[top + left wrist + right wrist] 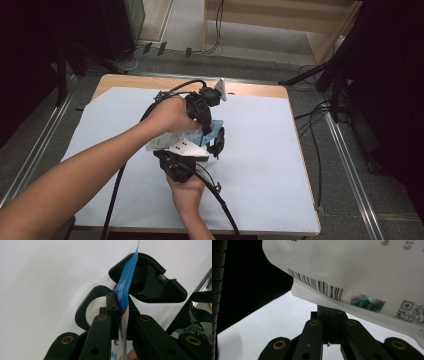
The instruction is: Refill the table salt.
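Packet [192, 136] (white and blue) is pinched by both grippers, left gripper [121, 315] and right gripper [331, 315], probably for tearing it open.

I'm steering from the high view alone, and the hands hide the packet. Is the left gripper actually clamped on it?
Observer: Yes. The left gripper view shows the left gripper shut on the blue edge of the packet.
Operator: And the right gripper?
Observer: The right gripper is shut at the packet's white lower edge, just below a barcode. I cannot tell whether it pinches that edge.
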The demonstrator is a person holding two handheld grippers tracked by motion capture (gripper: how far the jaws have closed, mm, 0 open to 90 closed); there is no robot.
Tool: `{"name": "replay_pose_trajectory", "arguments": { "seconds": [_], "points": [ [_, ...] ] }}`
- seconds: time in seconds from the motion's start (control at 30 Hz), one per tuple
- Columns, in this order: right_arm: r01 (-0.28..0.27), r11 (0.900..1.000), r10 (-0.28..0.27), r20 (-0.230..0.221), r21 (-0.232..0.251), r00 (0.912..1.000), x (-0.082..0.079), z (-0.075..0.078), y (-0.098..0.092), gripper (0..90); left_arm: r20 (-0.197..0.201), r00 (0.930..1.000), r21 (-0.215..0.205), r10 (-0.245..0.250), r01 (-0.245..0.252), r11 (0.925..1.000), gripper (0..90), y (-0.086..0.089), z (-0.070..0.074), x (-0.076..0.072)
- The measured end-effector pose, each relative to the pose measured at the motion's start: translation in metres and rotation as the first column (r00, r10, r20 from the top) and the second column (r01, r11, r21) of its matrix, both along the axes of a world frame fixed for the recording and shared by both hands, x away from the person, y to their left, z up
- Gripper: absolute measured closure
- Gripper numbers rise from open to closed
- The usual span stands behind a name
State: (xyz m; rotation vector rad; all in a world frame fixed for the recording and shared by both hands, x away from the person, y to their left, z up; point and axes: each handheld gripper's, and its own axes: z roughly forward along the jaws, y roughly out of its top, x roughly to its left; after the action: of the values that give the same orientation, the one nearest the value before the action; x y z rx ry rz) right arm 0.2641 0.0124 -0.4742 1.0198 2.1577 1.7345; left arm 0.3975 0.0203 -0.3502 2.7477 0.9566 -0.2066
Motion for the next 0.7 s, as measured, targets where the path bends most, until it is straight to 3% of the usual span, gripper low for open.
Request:
{"name": "replay_pose_trajectory", "arguments": {
  "seconds": [0.7],
  "points": [
    [-0.003, 1.000, 0.003, 0.004, -0.013, 1.0000, 0.0013, 0.0019, -0.0024, 90.0, -0.001, 0.9999, -0.039, 0.012, -0.012, 0.9992, 88.6, 0.0053, 0.0055, 0.0027]
  ]
}}
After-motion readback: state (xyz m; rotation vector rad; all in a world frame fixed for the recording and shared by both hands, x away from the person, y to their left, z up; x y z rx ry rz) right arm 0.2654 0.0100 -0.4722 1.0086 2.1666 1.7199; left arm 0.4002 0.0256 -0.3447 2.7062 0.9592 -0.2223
